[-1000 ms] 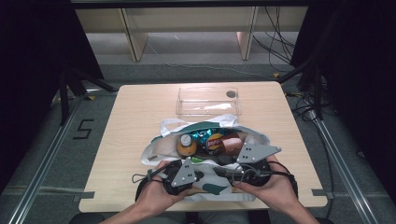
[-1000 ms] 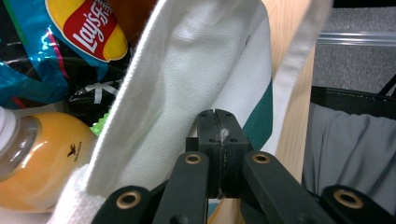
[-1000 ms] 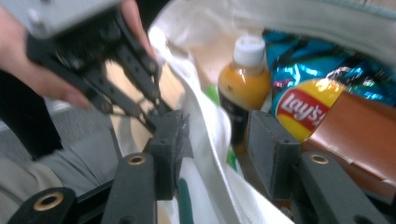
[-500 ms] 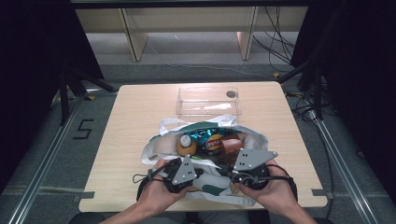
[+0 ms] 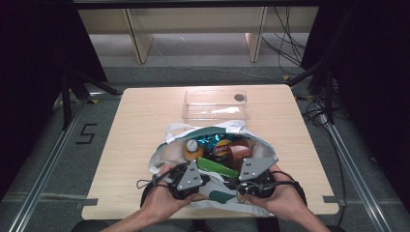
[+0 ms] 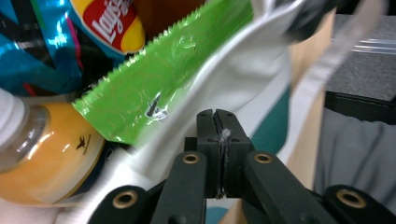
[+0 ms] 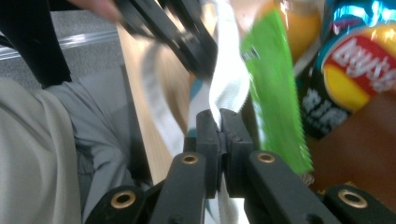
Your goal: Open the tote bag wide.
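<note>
A white and teal cloth bag (image 5: 167,154) lies open near the table's front edge. Inside are an orange juice bottle (image 5: 192,151), a green packet (image 5: 217,168), a Lay's chip bag (image 5: 222,149) and a brown item (image 5: 240,152). My left gripper (image 5: 207,181) is shut on the bag's near rim (image 6: 224,79), its jaws (image 6: 217,114) pinching the white fabric beside the green packet (image 6: 154,79) and the bottle (image 6: 42,154). My right gripper (image 5: 245,182) is shut on the same rim (image 7: 229,84) a little to the right, with its tips (image 7: 219,114) next to the green packet (image 7: 275,93).
A clear plastic container (image 5: 215,104) stands behind the bag, with a small dark round thing (image 5: 239,97) at its far right corner. The wooden table (image 5: 140,121) is bare to the left and right. Cables and shelf legs lie on the floor beyond.
The right hand has shifted slightly toward the table's front edge and a little left, down onto the bag's near rim. The left hand and the bag's contents have stayed put.
</note>
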The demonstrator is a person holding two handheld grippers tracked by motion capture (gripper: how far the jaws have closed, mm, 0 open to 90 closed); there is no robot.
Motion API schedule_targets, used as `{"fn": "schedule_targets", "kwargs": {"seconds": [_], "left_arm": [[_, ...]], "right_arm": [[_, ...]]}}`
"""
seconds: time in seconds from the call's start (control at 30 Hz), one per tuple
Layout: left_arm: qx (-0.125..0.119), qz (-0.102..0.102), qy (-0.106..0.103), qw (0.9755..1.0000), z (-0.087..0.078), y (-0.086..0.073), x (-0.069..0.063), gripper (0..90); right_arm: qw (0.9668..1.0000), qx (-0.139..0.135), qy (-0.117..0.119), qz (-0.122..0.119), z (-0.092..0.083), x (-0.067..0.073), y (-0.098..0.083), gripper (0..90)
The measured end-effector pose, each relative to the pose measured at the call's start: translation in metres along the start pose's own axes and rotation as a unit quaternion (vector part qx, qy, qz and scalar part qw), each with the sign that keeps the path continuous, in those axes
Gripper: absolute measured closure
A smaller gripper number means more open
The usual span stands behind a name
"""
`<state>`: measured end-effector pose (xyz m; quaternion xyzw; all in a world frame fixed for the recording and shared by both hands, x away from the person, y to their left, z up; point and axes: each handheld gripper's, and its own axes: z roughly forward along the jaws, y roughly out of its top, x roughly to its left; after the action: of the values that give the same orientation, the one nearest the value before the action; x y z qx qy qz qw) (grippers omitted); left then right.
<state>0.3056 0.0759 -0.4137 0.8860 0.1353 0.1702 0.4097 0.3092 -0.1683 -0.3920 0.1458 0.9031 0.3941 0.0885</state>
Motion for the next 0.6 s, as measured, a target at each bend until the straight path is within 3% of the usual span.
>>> {"fn": "schedule_targets", "kwargs": {"seconds": [0.13, 0.17, 0.23, 0.3, 0.33, 0.47, 0.5, 0.53, 0.6], "left_arm": [[-0.028, -0.015, -0.024, 0.9992, -0.024, 0.006, -0.001, 85.7], [-0.029, 0.011, -0.012, 0.9995, -0.033, 0.01, 0.002, 83.8], [-0.024, 0.016, -0.003, 0.9996, -0.034, 0.011, 0.004, 81.6], [-0.021, 0.027, 0.016, 0.9993, -0.032, 0.012, 0.013, 69.9], [-0.021, 0.027, 0.016, 0.9993, -0.032, 0.012, 0.013, 65.5], [-0.003, 0.042, 0.009, 0.9991, -0.019, 0.01, 0.017, 57.0], [0.001, 0.045, 0.006, 0.999, -0.016, 0.009, 0.018, 56.1], [0.006, 0.052, 0.001, 0.9986, -0.011, 0.007, 0.018, 56.0], [0.021, 0.063, 0.003, 0.9978, -0.004, 0.004, 0.019, 57.1]], "right_arm": [[0.9995, 0.007, -0.002, 0.032, 0.006, -0.006, -0.008, 87.6], [0.9991, 0.011, -0.006, 0.041, 0.007, -0.007, -0.01, 87.6], [0.9991, 0.013, -0.004, 0.04, 0.007, -0.008, -0.01, 87.6], [0.9987, 0.019, -0.009, 0.047, 0.01, -0.009, -0.01, 87.6], [0.9987, 0.019, -0.009, 0.047, 0.01, -0.009, -0.01, 87.6], [0.998, 0.029, -0.003, 0.055, 0.014, -0.009, -0.012, 87.7], [0.9984, 0.031, -0.001, 0.047, 0.016, -0.012, -0.013, 87.8], [0.9974, 0.037, 0.0, 0.062, 0.018, -0.012, -0.015, 87.8], [0.9973, 0.038, -0.001, 0.063, 0.019, -0.012, -0.016, 87.8]]}}
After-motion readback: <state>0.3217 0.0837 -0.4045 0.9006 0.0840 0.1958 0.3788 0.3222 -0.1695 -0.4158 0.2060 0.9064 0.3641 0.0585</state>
